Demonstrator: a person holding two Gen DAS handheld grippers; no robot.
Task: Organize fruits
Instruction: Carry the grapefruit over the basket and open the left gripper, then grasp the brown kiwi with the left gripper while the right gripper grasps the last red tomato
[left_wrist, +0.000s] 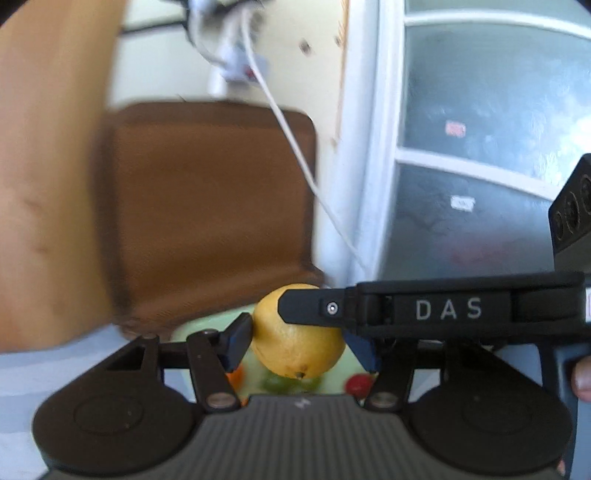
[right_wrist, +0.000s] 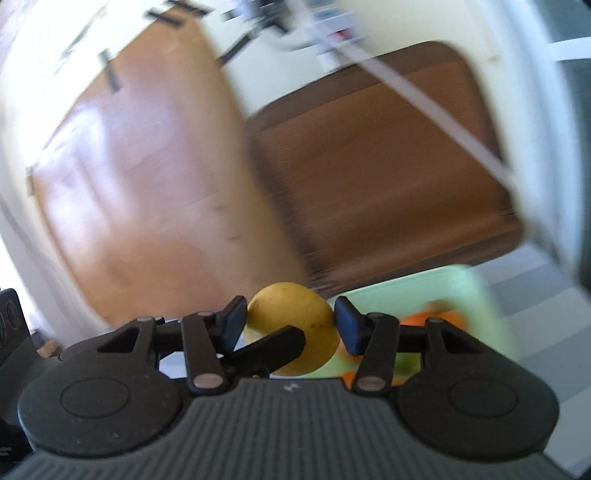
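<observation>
Lemon (left_wrist: 299, 341) pinched by both left gripper (left_wrist: 295, 341) and right gripper (right_wrist: 290, 326), above green tray (right_wrist: 476, 295). Opposing pulls could squirt it free. Bounce risk onto oranges (right_wrist: 439, 319) at 3 o'clock.

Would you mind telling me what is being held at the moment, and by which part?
A lemon, gripped across its middle by the left gripper. The right gripper also brackets it at the sides; contact there looks likely.

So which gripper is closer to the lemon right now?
Neither clearly. The left gripper has pads against both sides of the lemon; the right gripper clasps the same lemon crosswise.
</observation>
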